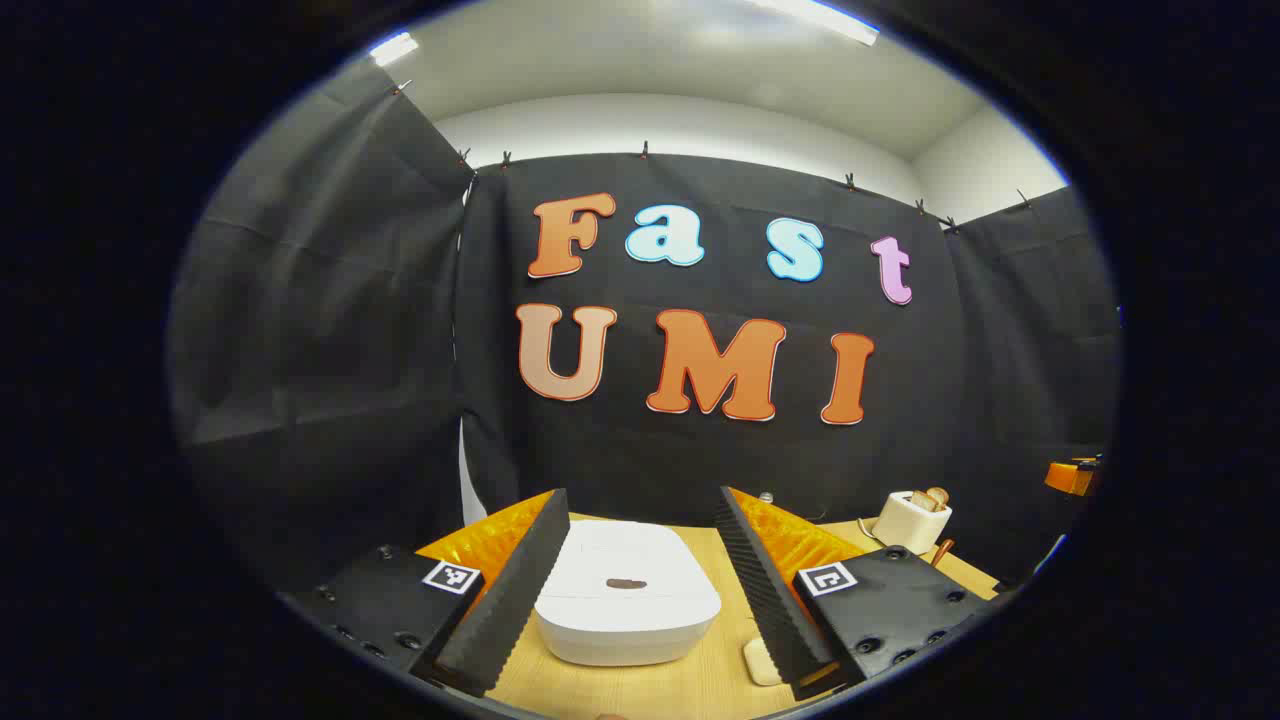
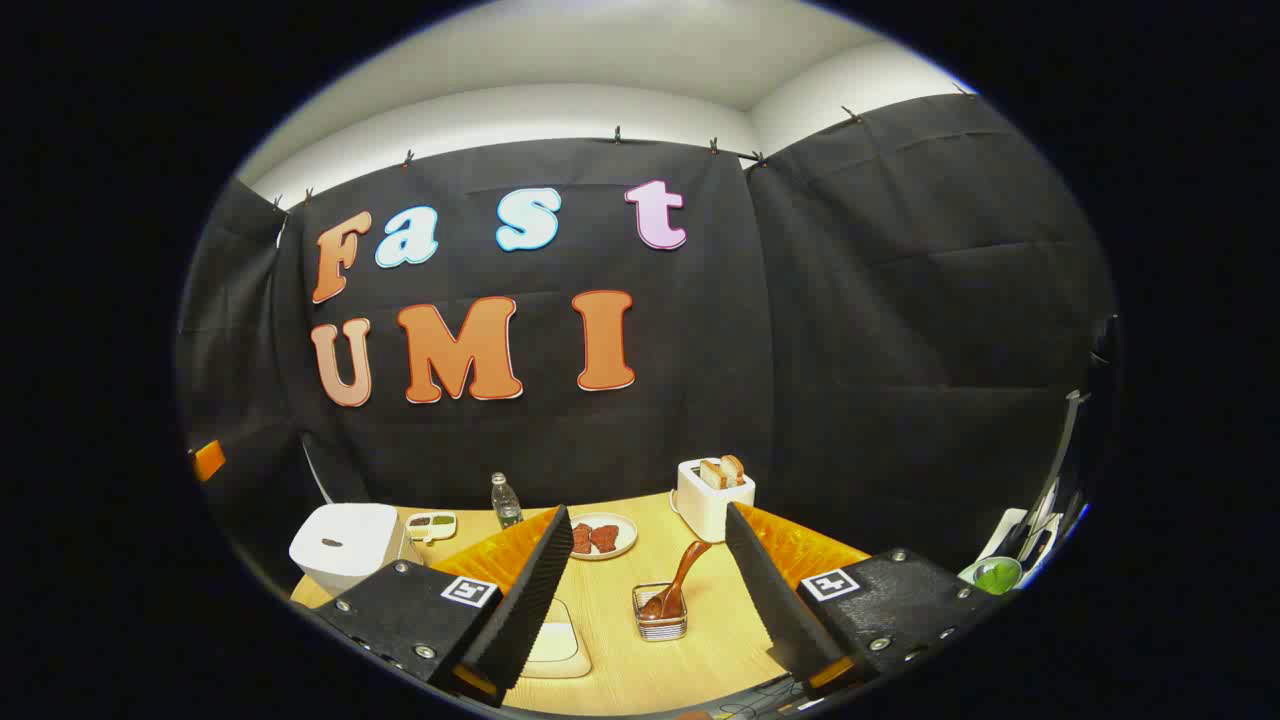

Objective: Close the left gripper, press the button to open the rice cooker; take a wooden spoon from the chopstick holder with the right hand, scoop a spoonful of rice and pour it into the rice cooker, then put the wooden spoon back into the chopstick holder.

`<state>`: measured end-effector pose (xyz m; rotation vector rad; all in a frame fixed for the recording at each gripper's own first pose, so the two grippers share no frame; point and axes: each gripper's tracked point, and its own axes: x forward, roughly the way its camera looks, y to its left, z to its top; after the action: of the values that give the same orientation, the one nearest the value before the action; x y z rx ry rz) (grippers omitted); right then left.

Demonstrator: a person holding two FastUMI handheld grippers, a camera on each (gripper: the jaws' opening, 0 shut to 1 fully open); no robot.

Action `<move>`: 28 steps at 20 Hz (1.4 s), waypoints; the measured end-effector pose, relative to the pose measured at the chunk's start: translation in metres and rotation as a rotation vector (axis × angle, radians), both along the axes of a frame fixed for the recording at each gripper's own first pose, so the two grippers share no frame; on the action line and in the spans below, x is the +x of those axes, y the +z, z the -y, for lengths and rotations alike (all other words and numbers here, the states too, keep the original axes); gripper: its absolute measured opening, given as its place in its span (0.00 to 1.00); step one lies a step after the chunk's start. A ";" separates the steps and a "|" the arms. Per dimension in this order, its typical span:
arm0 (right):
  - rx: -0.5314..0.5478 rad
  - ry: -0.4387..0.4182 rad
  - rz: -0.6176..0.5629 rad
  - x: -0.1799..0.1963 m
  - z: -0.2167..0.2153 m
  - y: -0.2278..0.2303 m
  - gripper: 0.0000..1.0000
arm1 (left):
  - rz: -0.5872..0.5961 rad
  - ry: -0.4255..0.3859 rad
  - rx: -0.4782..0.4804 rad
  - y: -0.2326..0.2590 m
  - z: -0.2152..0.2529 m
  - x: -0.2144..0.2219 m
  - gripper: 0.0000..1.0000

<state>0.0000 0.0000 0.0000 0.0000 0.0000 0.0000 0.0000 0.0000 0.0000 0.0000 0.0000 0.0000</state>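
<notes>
The left gripper hangs with jaws spread before the shut rice cooker. The right gripper, jaws spread, faces the wooden spoon, which stands in the chopstick holder on the table, handle tilted up-right.

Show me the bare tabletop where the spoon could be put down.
Bare wood lies between the chopstick holder and the toaster, right of the plate. It is crowded at the back left, around the rice cooker, the small dish and the bottle.

Bright white ceiling strip lights glare overhead; the pale wooden counter is evenly lit, sharp, while fisheye edges bend.
</notes>
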 end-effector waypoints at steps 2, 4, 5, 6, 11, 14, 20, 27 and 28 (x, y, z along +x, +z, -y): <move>0.006 0.007 0.011 0.005 0.007 0.005 0.95 | 0.000 0.010 -0.023 0.000 0.008 -0.003 1.00; 0.017 0.023 0.011 0.009 0.008 0.006 0.95 | 0.002 0.023 -0.021 0.000 0.013 -0.005 0.99; 0.018 0.028 0.011 0.011 0.011 0.006 0.95 | 0.001 0.032 -0.013 -0.001 0.014 -0.007 0.99; 0.016 0.033 0.010 0.014 0.015 0.005 0.95 | -0.001 0.043 -0.007 -0.002 0.014 -0.009 1.00; 0.018 0.084 -0.006 0.022 0.020 0.002 0.95 | -0.002 0.083 0.017 -0.006 0.025 -0.015 1.00; 0.024 0.103 -0.013 0.026 0.021 0.001 0.95 | 0.002 0.095 0.033 -0.004 0.031 -0.018 0.99; 0.038 0.088 -0.012 0.026 0.011 0.002 0.95 | 0.018 0.053 0.038 0.008 0.031 -0.009 1.00; -0.006 0.073 -0.012 0.021 -0.005 0.001 0.95 | 0.007 0.038 0.031 0.009 0.014 0.008 0.99; -0.006 0.067 -0.007 0.023 -0.005 0.002 0.95 | 0.004 0.035 0.036 0.008 0.013 0.011 0.96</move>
<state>0.0227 0.0048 0.0019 -0.0064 0.0075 0.0667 0.0108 -0.0130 0.0081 0.0358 -0.0039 0.0352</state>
